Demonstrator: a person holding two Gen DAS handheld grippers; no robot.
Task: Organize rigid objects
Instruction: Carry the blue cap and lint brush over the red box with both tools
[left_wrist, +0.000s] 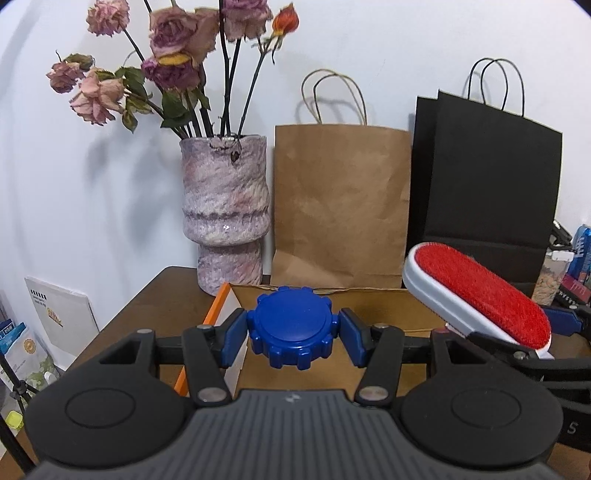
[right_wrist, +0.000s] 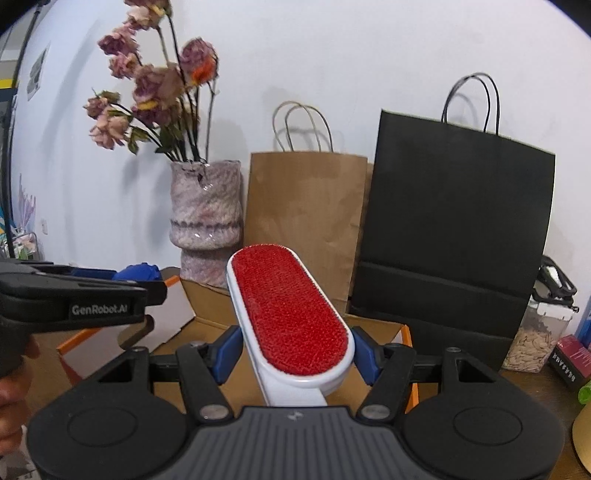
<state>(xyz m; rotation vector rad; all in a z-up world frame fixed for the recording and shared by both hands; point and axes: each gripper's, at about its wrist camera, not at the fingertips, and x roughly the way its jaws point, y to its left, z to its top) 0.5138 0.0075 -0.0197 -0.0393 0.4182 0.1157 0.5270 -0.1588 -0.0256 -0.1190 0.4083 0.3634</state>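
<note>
My left gripper (left_wrist: 293, 338) is shut on a blue ridged round lid (left_wrist: 290, 326) and holds it above an open cardboard box (left_wrist: 384, 306) with orange edges. My right gripper (right_wrist: 293, 350) is shut on a white lint brush with a red pad (right_wrist: 288, 310), also above the box (right_wrist: 207, 325). The brush shows in the left wrist view (left_wrist: 480, 295) to the right of the lid. The left gripper and the lid (right_wrist: 136, 273) show at the left of the right wrist view.
A pink marbled vase with dried roses (left_wrist: 225, 210), a brown paper bag (left_wrist: 341, 206) and a black paper bag (left_wrist: 487, 184) stand against the wall behind the box. A clear container of flakes (right_wrist: 535, 339) and a dark red box (right_wrist: 570, 358) sit at the right.
</note>
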